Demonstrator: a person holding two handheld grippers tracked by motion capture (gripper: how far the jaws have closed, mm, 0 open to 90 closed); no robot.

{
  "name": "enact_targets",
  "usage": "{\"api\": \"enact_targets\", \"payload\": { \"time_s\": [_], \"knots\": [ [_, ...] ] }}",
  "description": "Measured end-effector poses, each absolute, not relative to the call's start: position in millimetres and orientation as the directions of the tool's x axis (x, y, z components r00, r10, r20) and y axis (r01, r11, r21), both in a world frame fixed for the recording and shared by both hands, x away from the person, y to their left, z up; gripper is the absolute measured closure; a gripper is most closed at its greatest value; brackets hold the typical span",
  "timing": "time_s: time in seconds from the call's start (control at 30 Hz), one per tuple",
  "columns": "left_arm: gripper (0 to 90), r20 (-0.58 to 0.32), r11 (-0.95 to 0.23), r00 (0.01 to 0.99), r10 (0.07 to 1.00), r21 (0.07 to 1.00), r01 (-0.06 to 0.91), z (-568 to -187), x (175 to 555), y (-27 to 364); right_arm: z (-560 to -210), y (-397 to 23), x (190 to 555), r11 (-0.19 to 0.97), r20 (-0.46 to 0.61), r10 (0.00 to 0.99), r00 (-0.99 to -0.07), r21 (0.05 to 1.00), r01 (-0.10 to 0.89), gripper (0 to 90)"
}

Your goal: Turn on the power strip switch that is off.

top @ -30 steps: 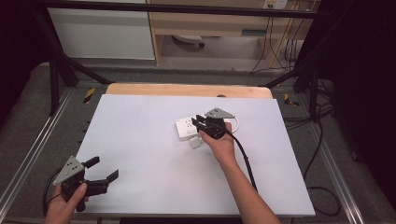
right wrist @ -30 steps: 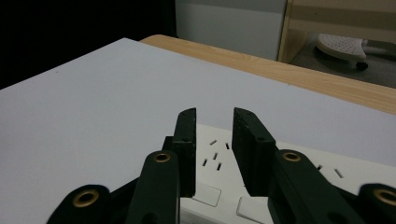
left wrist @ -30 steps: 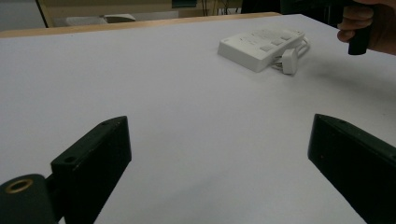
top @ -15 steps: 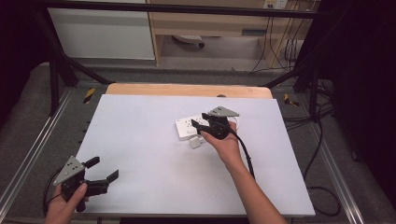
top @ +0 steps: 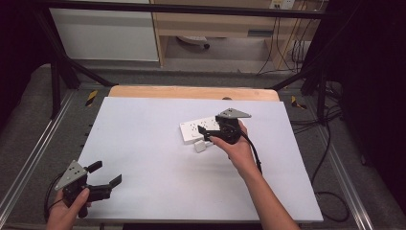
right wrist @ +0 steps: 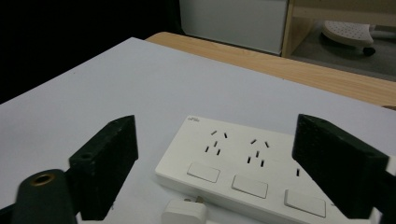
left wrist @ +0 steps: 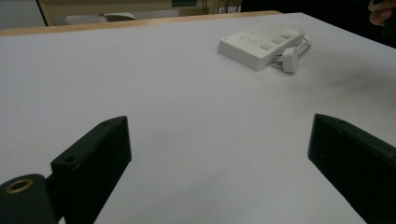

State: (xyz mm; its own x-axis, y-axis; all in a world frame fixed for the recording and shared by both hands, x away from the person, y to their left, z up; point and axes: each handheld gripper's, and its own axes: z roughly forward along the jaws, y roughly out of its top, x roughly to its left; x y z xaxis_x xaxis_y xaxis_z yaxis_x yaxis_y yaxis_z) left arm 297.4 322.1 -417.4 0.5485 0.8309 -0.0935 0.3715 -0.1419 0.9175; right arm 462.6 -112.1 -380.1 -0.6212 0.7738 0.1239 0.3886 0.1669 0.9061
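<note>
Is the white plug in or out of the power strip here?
Out. The white plug lies on the table beside the power strip; its prongs show, and the sockets in view stand empty.

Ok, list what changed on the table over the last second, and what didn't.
The right gripper has just been opening its jaws and has lifted slightly off the white power strip; nothing is between its jaws now. The small white plug, which the gripper covered a second ago, lies free on the table against the strip's near edge. The left gripper stayed open and in place at the near left corner, and the strip hardly moved.
</note>
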Motion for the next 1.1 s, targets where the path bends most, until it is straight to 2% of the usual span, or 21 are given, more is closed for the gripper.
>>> {"api": "enact_targets", "payload": {
  "time_s": [0.13, 0.3, 0.8, 1.1],
  "knots": [
    [6.2, -0.094, -0.142, 0.549, 0.831, 0.917, 0.372, -417, 297, 322, -374, -116, 457, 0.169, 0.112, 0.775, -0.622, 0.912, 0.375, 5.7],
    [6.2, -0.094, -0.142, 0.548, 0.831, 0.917, 0.373, -417, 297, 322, -367, -123, 450, 0.161, 0.102, 0.774, -0.625, 0.923, 0.349, 3.7],
    [6.2, -0.093, -0.144, 0.546, 0.833, 0.916, 0.375, -418, 297, 321, -354, -161, 426, 0.120, 0.079, 0.783, -0.617, 0.954, 0.275, 4.3],
    [6.2, -0.097, -0.137, 0.541, 0.835, 0.916, 0.376, -417, 297, 323, -363, -185, 411, 0.090, 0.085, 0.802, -0.591, 0.961, 0.261, 6.4]
  ]
}}
